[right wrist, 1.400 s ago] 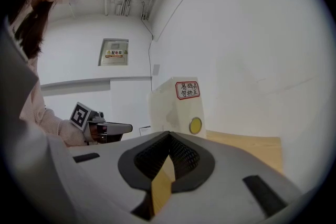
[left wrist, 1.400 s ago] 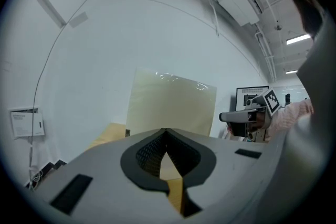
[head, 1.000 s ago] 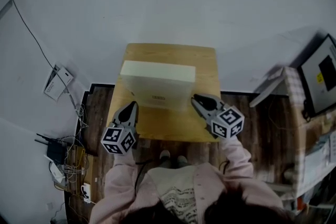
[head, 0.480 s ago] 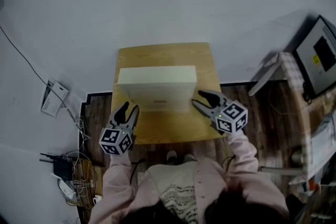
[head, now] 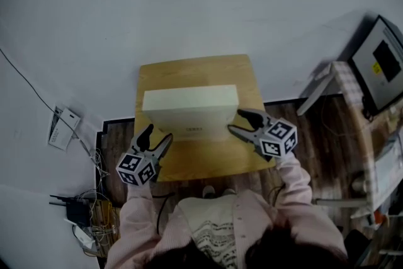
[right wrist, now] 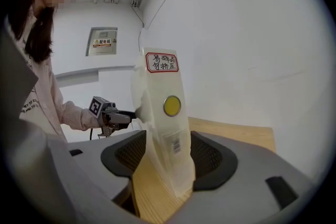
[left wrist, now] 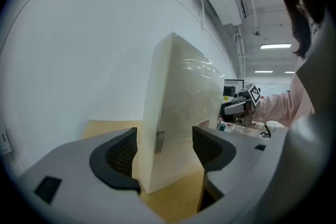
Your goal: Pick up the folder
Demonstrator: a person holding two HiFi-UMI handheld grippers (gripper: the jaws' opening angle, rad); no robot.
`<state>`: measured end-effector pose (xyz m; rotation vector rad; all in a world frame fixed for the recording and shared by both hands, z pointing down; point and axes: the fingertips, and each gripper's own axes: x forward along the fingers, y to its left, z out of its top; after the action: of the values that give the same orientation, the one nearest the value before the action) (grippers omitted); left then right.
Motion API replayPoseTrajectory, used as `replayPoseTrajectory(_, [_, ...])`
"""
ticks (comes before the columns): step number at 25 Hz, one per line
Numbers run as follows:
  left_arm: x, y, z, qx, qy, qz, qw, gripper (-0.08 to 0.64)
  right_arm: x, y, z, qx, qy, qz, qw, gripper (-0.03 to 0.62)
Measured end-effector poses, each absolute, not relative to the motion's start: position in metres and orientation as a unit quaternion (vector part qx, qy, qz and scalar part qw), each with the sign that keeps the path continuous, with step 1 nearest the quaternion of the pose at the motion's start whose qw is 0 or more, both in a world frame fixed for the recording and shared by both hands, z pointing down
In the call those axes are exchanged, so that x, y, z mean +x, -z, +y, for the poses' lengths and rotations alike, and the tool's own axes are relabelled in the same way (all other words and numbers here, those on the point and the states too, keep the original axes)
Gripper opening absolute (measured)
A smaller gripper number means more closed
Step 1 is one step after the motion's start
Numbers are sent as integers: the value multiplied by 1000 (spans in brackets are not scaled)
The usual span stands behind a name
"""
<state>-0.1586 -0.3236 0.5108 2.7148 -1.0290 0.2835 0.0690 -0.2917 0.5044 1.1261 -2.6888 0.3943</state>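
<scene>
Head view overhead; gripper views across folder (head: 191, 111)

Dim vignetted head view; tool views brighter, fisheye-warped edges

- Folder (head: 190, 111): creamy white, with a yellow dot (right wrist: 171, 106) and red-bordered label (right wrist: 161, 62) (both on one end).
- Table (head: 189, 164): honey wood grain.
- Sleeve (head: 296, 179): pale pink.
- Marker cube (head: 277, 140): black-and-white squares.
- Floor (head: 118, 138): dark brown planks.

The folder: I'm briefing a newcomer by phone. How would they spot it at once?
Find the small wooden table against the white wall. The folder stands upright on it, a cream box. Its narrow end bears a red-framed label and a yellow dot.
</scene>
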Motion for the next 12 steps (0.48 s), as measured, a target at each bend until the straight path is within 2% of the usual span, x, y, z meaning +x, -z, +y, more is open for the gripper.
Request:
replayPoseTrajectory(9, [-148,-530,-330,943,-148,-266,135,397,61,-512,-301,354,-148,-916,117,347])
replayPoseTrajectory(12, [-146,-533,-333,946,-153,-249,141,414,59,-515,-306,348,-151,-917,121,351])
